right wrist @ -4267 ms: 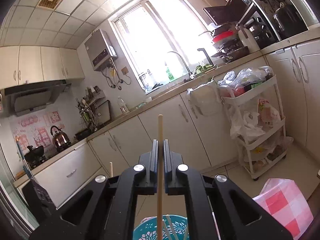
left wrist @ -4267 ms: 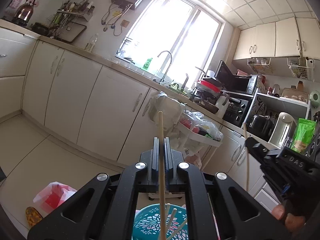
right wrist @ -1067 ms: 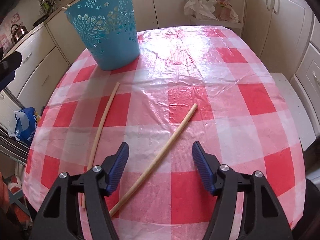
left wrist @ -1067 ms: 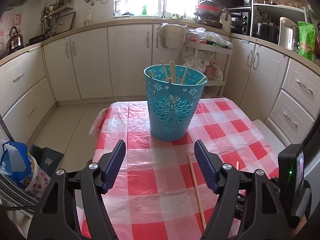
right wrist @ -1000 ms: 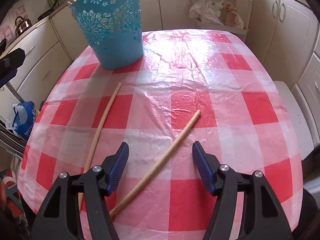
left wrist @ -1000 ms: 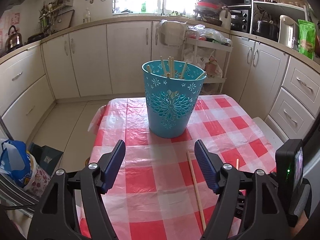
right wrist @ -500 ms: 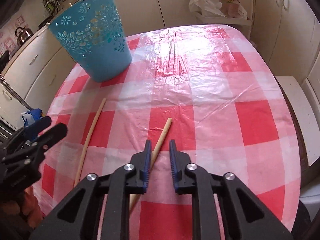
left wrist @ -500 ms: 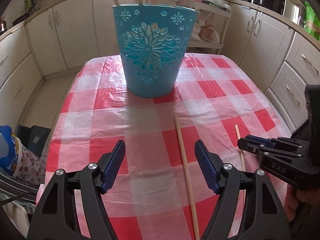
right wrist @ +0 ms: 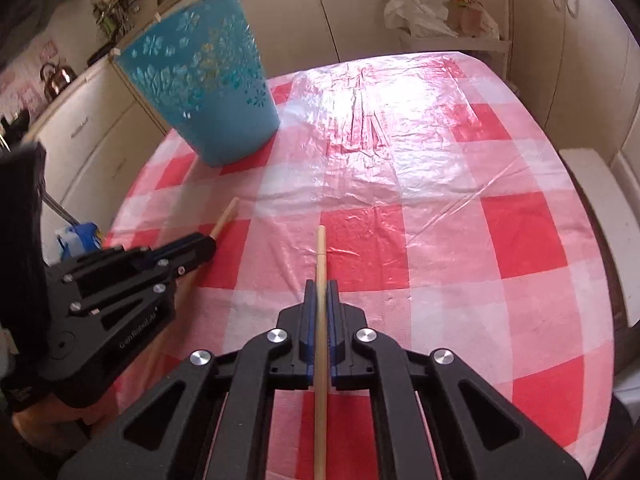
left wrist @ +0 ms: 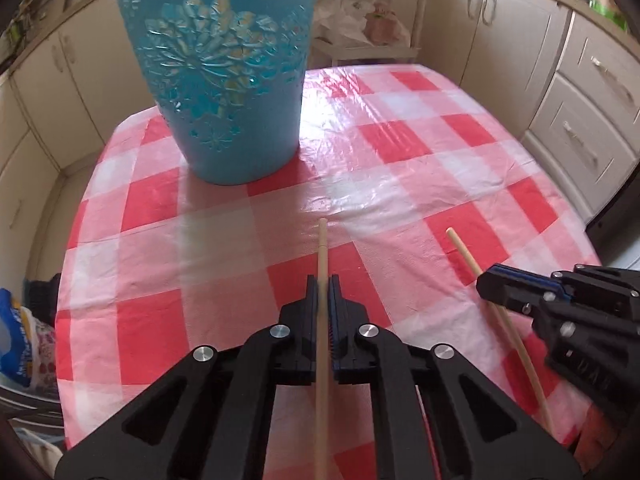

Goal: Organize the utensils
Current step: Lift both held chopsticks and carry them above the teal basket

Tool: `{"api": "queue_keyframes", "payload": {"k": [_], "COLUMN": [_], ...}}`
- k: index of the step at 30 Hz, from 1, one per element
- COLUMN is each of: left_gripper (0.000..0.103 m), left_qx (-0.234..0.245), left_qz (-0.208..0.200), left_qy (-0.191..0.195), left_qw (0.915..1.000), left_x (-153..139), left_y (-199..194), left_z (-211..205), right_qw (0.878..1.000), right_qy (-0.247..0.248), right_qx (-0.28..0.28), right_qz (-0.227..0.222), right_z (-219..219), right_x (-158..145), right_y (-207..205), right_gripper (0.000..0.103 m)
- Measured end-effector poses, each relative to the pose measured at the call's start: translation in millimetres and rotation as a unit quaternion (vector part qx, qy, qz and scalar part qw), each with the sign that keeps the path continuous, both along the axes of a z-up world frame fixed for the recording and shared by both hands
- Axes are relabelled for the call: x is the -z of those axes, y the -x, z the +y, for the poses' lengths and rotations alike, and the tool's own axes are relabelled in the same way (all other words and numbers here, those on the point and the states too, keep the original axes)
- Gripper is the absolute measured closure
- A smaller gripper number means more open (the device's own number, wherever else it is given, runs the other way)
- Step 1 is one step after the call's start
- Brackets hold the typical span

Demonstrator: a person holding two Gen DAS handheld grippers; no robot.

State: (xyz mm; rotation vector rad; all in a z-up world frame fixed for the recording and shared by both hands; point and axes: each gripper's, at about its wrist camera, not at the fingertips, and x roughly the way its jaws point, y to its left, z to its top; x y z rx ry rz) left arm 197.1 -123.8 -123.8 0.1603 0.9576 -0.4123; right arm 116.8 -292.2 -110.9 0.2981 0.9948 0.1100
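Pinching one wooden chopstick [left wrist: 322, 264] each, left tongs [left wrist: 322, 286] and right tongs [right wrist: 320, 290] clamp over the checkered tabletop [left wrist: 400, 184]; blue basket [left wrist: 224, 80] probably untouched.

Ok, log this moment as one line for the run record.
left gripper: shut on left chopstick | right gripper: shut on right chopstick | both chopsticks on checked tablecloth | blue basket: upright
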Motion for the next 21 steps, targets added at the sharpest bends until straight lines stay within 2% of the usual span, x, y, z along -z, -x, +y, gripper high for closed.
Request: {"api": "queue_keyframes", "payload": {"k": [2,4,7,9,12,16,21], "left_gripper": [0.098,0.098,0.098,0.098,0.098,0.098,0.098], "left_qx": [-0.004,-0.003,-0.006,-0.021,-0.035,-0.047,-0.071], "left_qz": [-0.012,-0.047,-0.115,-0.156,-0.204,-0.256,-0.287], "left_qy": [0.047,0.099,0.173,0.205,0.232,0.25,0.271], "left_qw": [0.9988,0.994,0.9781,0.9659,0.9505,0.9327,0.9162], "left_x": [-18.0,-45.9,-96.6,-129.7,-167.7,-206.8,-230.0], "left_y": [5.4,14.3,22.2,17.2,1.6,-29.1,-71.0], "left_z": [18.1,40.1,76.2,96.3,111.4,112.5,109.8], "right_qw": [0.998,0.994,0.984,0.973,0.953,0.93,0.909], "right_qy": [-0.048,-0.086,-0.107,-0.114,-0.115,-0.102,-0.063], "right_qx": [0.014,0.021,0.019,0.017,0.022,0.039,0.067], "right_qz": [-0.026,-0.068,-0.143,-0.201,-0.279,-0.352,-0.407], "right_z": [-9.1,-14.3,-9.1,-0.8,16.0,35.3,47.3], "right_x": [-15.7,-42.0,-87.7,-122.7,-167.0,-206.0,-230.2], "right_y": [3.2,4.6,1.9,-3.6,-18.0,-48.6,-91.3], "right_gripper": [0.097,0.097,0.097,0.097,0.097,0.097,0.097]}}
